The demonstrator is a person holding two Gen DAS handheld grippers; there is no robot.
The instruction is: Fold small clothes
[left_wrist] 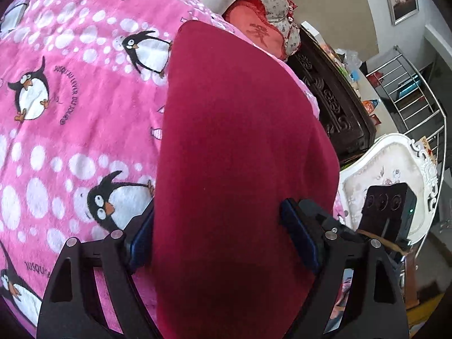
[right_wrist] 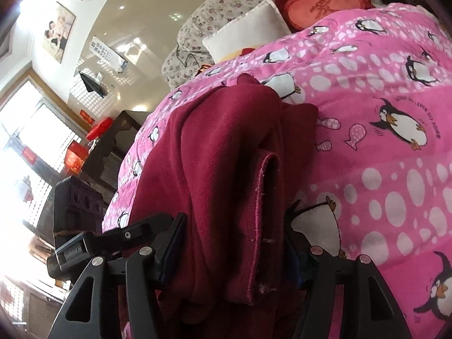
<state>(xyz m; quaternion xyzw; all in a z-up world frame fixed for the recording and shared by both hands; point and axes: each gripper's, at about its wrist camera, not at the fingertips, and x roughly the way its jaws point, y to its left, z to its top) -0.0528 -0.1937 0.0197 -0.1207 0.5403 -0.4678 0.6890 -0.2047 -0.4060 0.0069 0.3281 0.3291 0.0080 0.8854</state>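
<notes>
Both the left tool (left_wrist: 217, 234) and right tool (right_wrist: 234, 243) are clamped on the garment (left_wrist: 240, 147), draped over the blanket (left_wrist: 70, 90) printed "JUSQU'AU LEVER DU JOUR".

We are seeing a pink penguin-print blanket (left_wrist: 70, 99) covering the bed, with a white pillow (right_wrist: 248, 28) and a red cushion (right_wrist: 322, 7) lying at its head. A white ornate chair (left_wrist: 389, 175) is standing beside a dark carved cabinet (left_wrist: 333, 96).
</notes>
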